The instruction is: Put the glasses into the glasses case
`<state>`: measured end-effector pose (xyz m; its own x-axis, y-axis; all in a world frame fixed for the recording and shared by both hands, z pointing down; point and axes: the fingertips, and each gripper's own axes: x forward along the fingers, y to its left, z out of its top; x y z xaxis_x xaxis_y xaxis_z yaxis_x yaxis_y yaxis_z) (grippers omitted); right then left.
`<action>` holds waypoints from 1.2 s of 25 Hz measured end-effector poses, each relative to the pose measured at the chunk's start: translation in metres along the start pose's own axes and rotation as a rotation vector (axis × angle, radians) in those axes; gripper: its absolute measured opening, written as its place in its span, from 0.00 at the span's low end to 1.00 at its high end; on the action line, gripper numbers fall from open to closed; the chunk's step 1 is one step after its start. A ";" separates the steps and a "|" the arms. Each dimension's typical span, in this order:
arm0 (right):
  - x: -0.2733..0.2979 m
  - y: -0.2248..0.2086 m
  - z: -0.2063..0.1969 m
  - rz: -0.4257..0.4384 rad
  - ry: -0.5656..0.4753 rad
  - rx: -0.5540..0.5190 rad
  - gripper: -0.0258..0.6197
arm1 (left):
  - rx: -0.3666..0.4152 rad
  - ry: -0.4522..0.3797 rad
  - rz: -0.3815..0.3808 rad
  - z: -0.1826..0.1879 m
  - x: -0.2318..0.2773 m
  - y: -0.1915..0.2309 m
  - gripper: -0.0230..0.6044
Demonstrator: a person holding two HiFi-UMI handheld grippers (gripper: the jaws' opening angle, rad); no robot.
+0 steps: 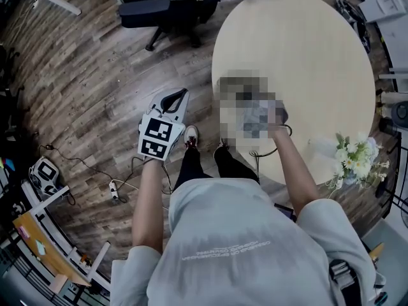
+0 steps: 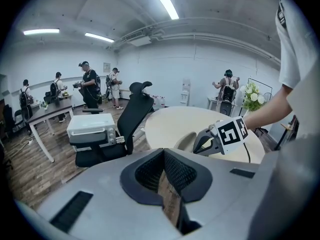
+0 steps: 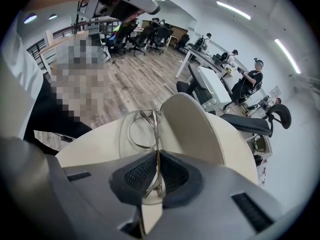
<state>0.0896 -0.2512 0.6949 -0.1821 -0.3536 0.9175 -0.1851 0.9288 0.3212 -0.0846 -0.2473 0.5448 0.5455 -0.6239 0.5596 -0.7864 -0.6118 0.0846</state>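
Thin metal-framed glasses (image 3: pixel 144 129) are pinched by the frame in my right gripper (image 3: pixel 157 156), which is shut on them and holds them over the near part of the round beige table (image 1: pixel 306 56). Just beyond the lenses sits the open beige glasses case (image 3: pixel 192 129), its lid raised. In the left gripper view the case (image 2: pixel 187 141) shows on the table beside the right gripper (image 2: pixel 207 141). A mosaic patch covers this spot in the head view. My left gripper (image 1: pixel 177 97) is held off the table's left side, above the wood floor, shut and with nothing in it.
A vase of white flowers (image 1: pixel 354 155) stands at the table's near right edge, and a black cable (image 1: pixel 268 152) loops on the near edge. A black office chair (image 1: pixel 166 11) and a white oven (image 2: pixel 92 129) stand beyond the table. A power strip (image 1: pixel 115 190) lies on the floor.
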 end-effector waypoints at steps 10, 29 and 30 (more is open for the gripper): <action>0.006 0.002 0.001 -0.017 0.021 -0.026 0.15 | -0.020 0.002 0.013 -0.010 -0.012 0.002 0.06; -0.032 -0.046 0.014 -0.211 -0.073 0.121 0.27 | -0.009 -0.033 0.003 -0.002 -0.021 0.000 0.06; -0.035 -0.049 0.012 -0.221 -0.085 0.156 0.26 | -0.005 -0.039 0.004 -0.001 -0.021 0.000 0.06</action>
<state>0.0933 -0.2860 0.6438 -0.1996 -0.5596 0.8044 -0.3742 0.8022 0.4652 -0.0964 -0.2342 0.5336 0.5533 -0.6446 0.5276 -0.7900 -0.6068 0.0871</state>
